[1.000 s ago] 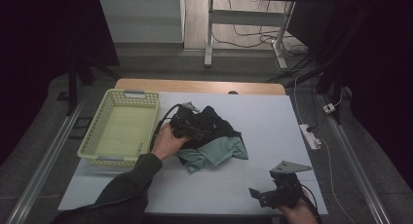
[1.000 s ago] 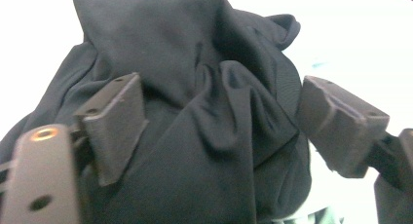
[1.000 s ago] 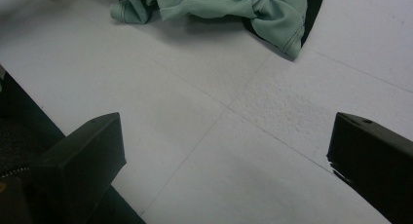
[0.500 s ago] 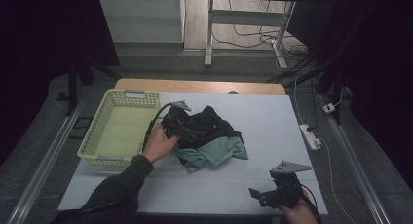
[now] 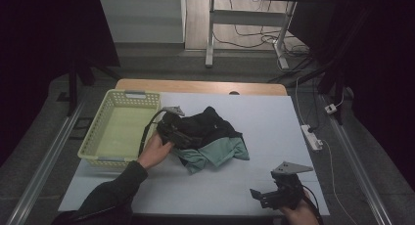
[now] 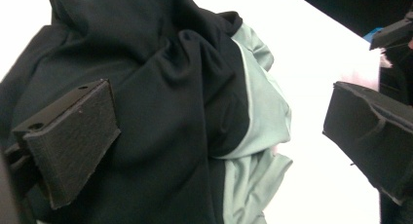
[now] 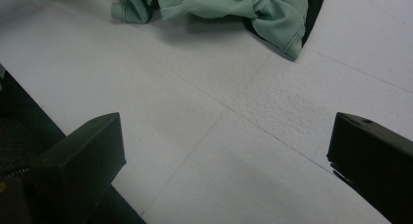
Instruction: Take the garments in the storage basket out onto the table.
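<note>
The left gripper (image 5: 177, 133) has just spread its 2 jaws wide over a crumpled black and green garment (image 5: 211, 139) (mid-table, beside a yellow basket (image 5: 120, 127)); the right gripper (image 5: 274, 194) rests apart, jaws spread, holding nothing

crumpled black and mint-green fabric garment (image 5: 210, 139) | state: bunched heap, black part over green | place: mid-table, just right of the yellow basket

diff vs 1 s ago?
Left gripper slid a little toward the basket along the clothes pile; its jaws have just been opening and now straddle the black cloth without pinching it. Right gripper, pile and basket stayed put.
</note>
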Motion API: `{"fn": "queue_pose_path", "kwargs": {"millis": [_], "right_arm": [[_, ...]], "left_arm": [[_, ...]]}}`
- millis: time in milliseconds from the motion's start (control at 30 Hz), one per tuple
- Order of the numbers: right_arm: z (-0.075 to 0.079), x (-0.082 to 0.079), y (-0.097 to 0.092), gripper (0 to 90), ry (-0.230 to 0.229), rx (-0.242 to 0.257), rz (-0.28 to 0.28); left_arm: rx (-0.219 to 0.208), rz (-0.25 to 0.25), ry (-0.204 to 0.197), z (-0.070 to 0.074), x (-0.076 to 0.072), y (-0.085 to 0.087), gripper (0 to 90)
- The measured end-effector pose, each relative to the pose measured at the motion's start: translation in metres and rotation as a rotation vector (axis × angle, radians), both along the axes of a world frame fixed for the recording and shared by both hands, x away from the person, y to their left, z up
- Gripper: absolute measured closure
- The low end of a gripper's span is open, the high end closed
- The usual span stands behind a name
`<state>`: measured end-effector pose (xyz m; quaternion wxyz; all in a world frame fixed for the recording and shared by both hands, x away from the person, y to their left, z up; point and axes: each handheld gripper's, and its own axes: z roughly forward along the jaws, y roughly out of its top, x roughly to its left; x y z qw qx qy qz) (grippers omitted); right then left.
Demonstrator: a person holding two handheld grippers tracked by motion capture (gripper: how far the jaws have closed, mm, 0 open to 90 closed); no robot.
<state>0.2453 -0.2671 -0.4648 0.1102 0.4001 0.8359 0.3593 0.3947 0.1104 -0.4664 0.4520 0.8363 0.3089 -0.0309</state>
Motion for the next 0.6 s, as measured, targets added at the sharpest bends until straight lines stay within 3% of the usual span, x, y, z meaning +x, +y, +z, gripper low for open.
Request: {"fn": "queue_pose_path", "kwargs": {"millis": [133, 600], "right_arm": [[0.000, 0.000, 0.000, 0.0, -0.001, -0.002, 0.005], [0.000, -0.001, 0.001, 0.0, -0.003, -0.002, 0.009]], "left_arm": [[0.006, 0.000, -0.005, 0.000, -0.003, 0.003, 0.2], [-0.038, -0.024, -0.040, 0.014, -0.016, 0.019, 0.0]]}}
